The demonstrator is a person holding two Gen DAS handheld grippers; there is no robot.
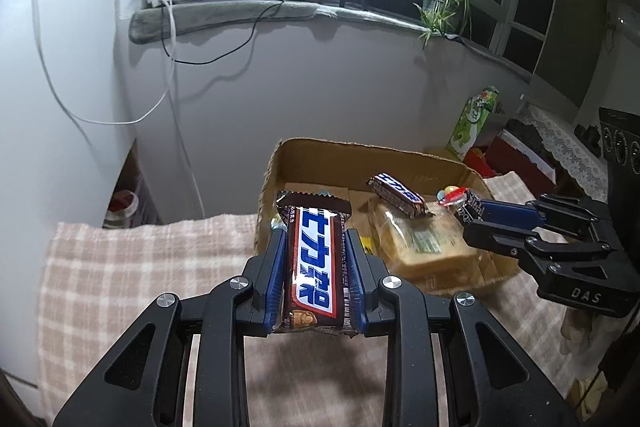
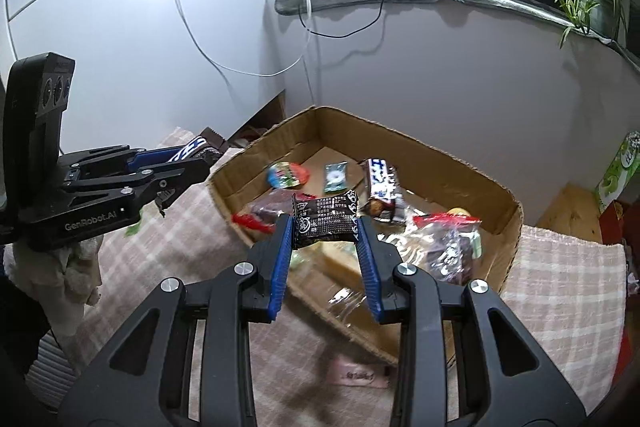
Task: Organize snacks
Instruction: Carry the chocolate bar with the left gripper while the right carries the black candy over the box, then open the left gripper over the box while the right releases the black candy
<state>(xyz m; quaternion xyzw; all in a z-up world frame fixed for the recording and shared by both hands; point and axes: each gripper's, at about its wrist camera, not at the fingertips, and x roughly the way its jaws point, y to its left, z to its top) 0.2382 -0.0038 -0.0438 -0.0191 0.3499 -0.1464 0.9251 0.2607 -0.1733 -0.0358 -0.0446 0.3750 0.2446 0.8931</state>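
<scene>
Left wrist view: my left gripper (image 1: pixel 316 247) clamps the chocolate bar (image 1: pixel 314 259) lengthwise along its fingers; the cardboard box (image 1: pixel 352 153) lies just ahead, right.

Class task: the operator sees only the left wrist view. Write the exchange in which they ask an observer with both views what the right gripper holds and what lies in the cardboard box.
Operator: What is the right gripper carrying?
Observer: A small black snack packet with white print, pinched between its blue pads.
Operator: Is it over the cardboard box?
Observer: It is in front of the near wall, over the bagged bread.
Operator: What is at the far end of the box?
Observer: A round colourful sweet and a small teal sachet on the bare floor.
Operator: Anything beside the bread?
Observer: A clear bag with a red top, to its right.
</scene>
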